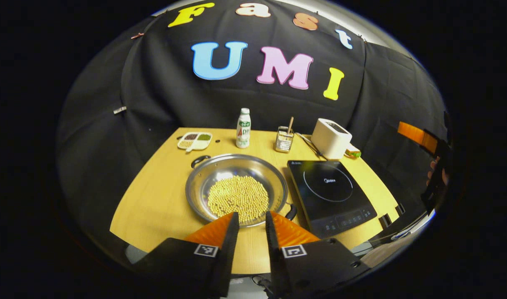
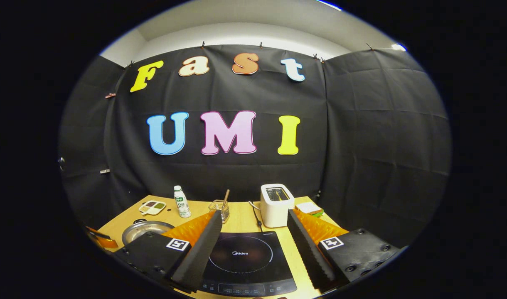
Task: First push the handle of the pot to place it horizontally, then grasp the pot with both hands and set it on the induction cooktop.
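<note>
left gripper jaws parted a little, holding nothing, above near rim of pot (beans inside) | pot on table, just left of induction cooktop; handles lie diagonal | right gripper jaws spread wide, empty, over cooktop

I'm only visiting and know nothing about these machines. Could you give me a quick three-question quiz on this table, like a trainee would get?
1. True or false: the pot already sits on the induction cooktop.
2. What fills the pot? A) water B) yellow beans C) noodles
3. Which tongs are spread wider, the left tongs or the right tongs?

Key: 1 false, it rests on the wooden table beside the cooktop. 2 B. 3 the right tongs.
</note>
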